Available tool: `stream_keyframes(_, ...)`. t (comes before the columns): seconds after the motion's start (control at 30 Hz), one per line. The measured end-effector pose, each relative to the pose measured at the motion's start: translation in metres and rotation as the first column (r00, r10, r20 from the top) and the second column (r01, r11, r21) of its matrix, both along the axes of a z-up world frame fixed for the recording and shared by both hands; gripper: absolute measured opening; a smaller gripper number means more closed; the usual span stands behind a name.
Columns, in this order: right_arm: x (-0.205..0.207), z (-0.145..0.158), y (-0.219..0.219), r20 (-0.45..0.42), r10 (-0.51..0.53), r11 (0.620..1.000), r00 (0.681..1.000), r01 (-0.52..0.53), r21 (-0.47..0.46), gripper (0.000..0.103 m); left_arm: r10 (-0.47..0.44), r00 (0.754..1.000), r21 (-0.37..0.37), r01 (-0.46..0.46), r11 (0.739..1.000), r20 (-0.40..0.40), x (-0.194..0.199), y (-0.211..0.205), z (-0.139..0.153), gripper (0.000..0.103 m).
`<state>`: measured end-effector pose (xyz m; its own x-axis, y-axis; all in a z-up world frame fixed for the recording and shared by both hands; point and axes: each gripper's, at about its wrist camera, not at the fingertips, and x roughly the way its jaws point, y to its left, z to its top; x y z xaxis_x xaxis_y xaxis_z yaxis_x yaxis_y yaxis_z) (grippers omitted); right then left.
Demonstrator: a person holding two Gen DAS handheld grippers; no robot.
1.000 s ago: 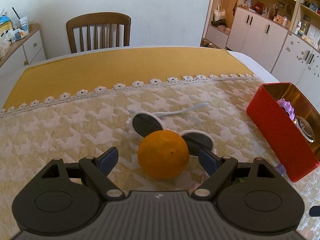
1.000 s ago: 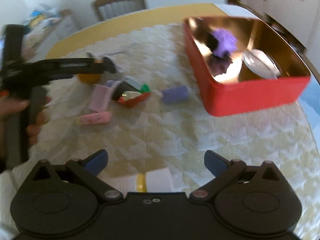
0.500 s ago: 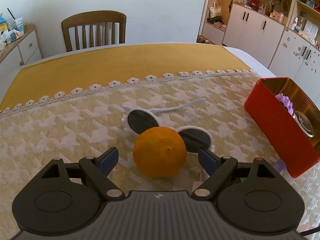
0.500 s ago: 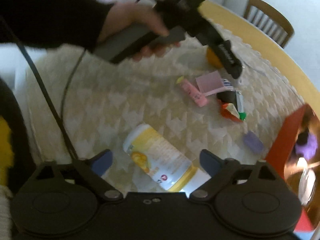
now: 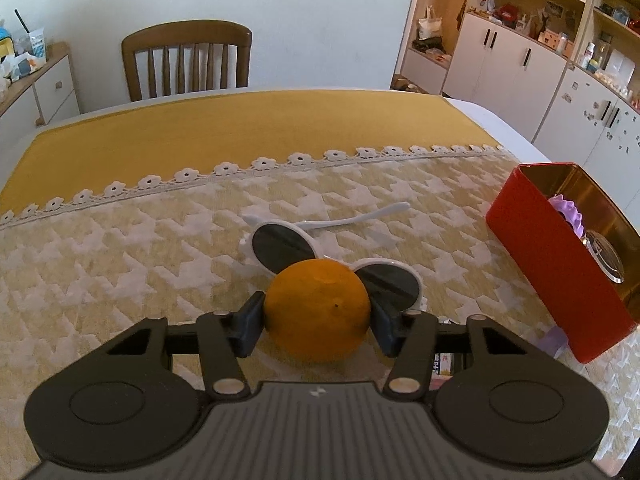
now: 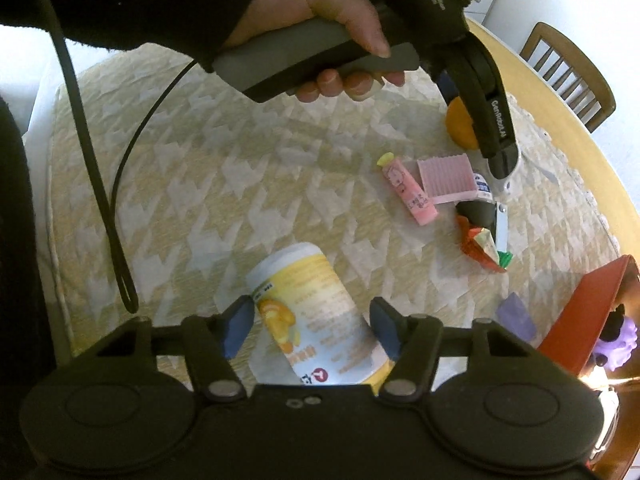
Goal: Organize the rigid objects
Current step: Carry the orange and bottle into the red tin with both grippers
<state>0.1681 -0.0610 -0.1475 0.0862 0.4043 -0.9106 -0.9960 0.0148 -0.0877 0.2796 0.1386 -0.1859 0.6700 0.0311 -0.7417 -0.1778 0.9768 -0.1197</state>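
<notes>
An orange (image 5: 318,312) rests on the patterned tablecloth, partly covering white sunglasses (image 5: 280,240). My left gripper (image 5: 316,318) is closing, and both pads touch the orange's sides. A white and yellow bottle (image 6: 304,292) lies on its side in the right wrist view. My right gripper (image 6: 312,324) points down over it, jaws closing, with the pads against its two sides. A red tin (image 5: 552,280) stands open at the right, with a purple item (image 5: 568,216) and a round glass piece inside. A hand (image 6: 332,12) holds the left gripper's handle.
A pink tube (image 6: 410,190), a pink ribbed pad (image 6: 448,178), a red wrapper (image 6: 480,244) and a purple block (image 6: 516,316) lie between the bottle and the orange. A wooden chair (image 5: 186,60) stands behind the table. A black cable (image 6: 104,184) hangs at the left.
The left jaws came in from wide apart onto the orange. The right gripper swung round, rolled over the lying bottle and narrowed its jaws around it.
</notes>
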Motion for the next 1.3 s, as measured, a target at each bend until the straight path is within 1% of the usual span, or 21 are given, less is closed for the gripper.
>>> stream_keyframes(0.07,0.000,0.002,-0.001,0.011,-0.005,1.000,1.000,0.005,0.008,0.054,-0.006,1.000,0.016,0.006,1.000,-0.007,0.000,-0.003,0.001,0.054)
stream_keyframes(0.23,0.003,0.005,-0.005,0.047,-0.036,0.999,0.998,0.034,0.031,0.047,-0.007,1.000,0.048,0.008,0.999,-0.028,-0.002,-0.008,0.003,0.054)
stream_keyframes(0.43,0.020,0.016,-0.020,0.045,-0.160,0.984,0.986,0.156,0.087,0.045,0.034,0.999,0.053,-0.032,0.998,-0.039,-0.017,-0.006,0.010,0.054)
stream_keyframes(0.63,0.042,0.026,-0.048,0.024,-0.285,0.947,0.958,0.277,0.162,0.045,0.070,0.997,0.062,-0.068,0.996,-0.030,-0.036,-0.013,0.026,0.054)
stream_keyframes(0.73,0.055,0.031,-0.063,0.005,-0.356,0.917,0.934,0.349,0.195,0.045,0.078,0.997,0.057,-0.076,0.995,-0.022,-0.042,-0.021,0.036,0.054)
stream_keyframes(0.8,0.066,0.034,-0.075,-0.024,-0.411,0.888,0.911,0.406,0.217,0.045,0.075,0.997,0.054,-0.074,0.996,-0.011,-0.045,-0.030,0.044,0.054)
stream_keyframes(0.97,0.093,0.044,-0.114,-0.139,-0.527,0.798,0.839,0.544,0.259,0.044,0.039,0.999,0.032,-0.040,0.999,0.019,-0.050,-0.060,0.067,0.054)
stream_keyframes(1.13,0.121,0.051,-0.152,-0.249,-0.593,0.714,0.766,0.643,0.276,0.044,-0.008,0.999,0.011,0.008,1.000,0.040,-0.047,-0.098,0.084,0.054)
stream_keyframes(1.23,0.135,0.058,-0.171,-0.300,-0.604,0.685,0.738,0.673,0.279,0.044,-0.029,0.998,0.006,0.028,1.000,0.048,-0.041,-0.119,0.090,0.054)
stream_keyframes(1.3,0.146,0.065,-0.180,-0.325,-0.601,0.675,0.730,0.682,0.283,0.044,-0.041,0.998,0.006,0.040,0.999,0.053,-0.035,-0.131,0.094,0.054)
